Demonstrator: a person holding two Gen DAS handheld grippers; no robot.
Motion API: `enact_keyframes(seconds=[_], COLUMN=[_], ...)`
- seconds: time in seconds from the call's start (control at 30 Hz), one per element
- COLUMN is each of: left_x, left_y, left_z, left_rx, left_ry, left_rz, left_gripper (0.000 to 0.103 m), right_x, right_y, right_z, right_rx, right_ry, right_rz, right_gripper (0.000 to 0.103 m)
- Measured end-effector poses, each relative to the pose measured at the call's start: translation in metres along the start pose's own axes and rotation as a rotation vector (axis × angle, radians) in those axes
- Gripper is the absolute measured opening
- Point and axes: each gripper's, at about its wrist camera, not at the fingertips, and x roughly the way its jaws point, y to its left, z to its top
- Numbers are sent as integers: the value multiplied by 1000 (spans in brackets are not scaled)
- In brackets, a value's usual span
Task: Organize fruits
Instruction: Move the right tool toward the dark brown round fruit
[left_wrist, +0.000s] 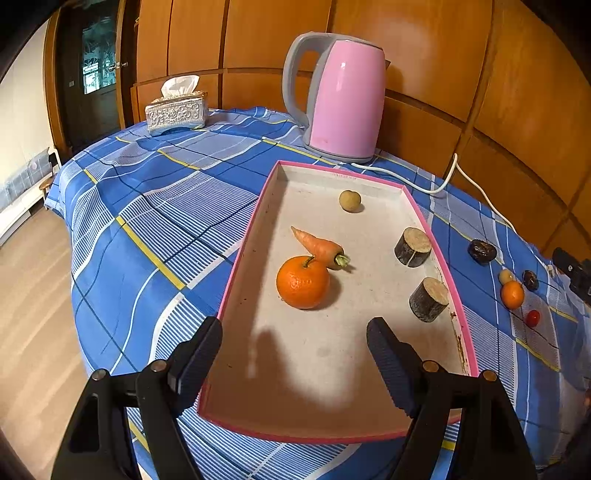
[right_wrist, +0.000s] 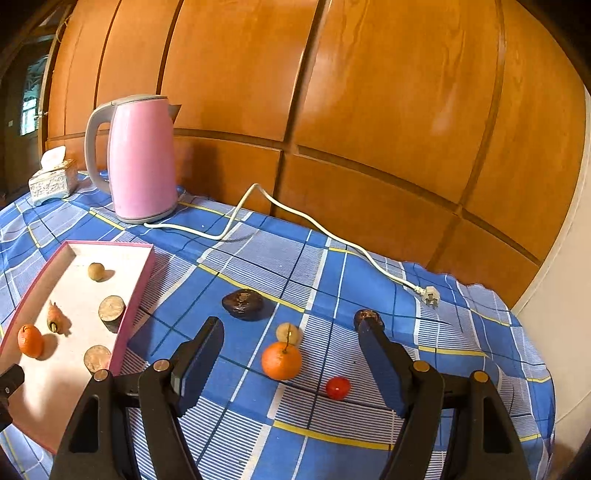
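Observation:
A pink-rimmed tray (left_wrist: 243, 251) (right_wrist: 136, 291) holds an orange (left_wrist: 303, 282) (right_wrist: 30, 340), a carrot (left_wrist: 319, 246) (right_wrist: 54, 316), a small tan fruit (left_wrist: 349, 201) (right_wrist: 96, 271) and two dark cut stumps (left_wrist: 412, 246) (left_wrist: 428, 299). My left gripper (left_wrist: 294, 341) is open and empty over the tray's near end. My right gripper (right_wrist: 291, 343) is open and empty above the cloth, with an orange (right_wrist: 281, 360), a tan fruit (right_wrist: 288, 333), a cherry tomato (right_wrist: 338, 387), a dark fruit (right_wrist: 243, 303) and another dark fruit (right_wrist: 364, 316) by its right finger.
A pink kettle (left_wrist: 341, 96) (right_wrist: 138, 158) stands behind the tray, its white cord (right_wrist: 295, 218) and plug (right_wrist: 430, 295) lying across the blue plaid tablecloth (left_wrist: 147, 206). A tissue box (left_wrist: 176, 110) sits at the far left. Wooden panels back the table.

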Motion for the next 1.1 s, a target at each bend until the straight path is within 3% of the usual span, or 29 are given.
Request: enact_keyframes(seconds=[1.1], left_x=[3], left_y=[-9], left_z=[4], left_rx=[43], left_ry=[8], left_rz=[49], left_gripper=[81], right_x=[14], right_y=[2], right_z=[1], right_rx=[-29], right_ry=[-10], right_rz=[-8], right_gripper=[77])
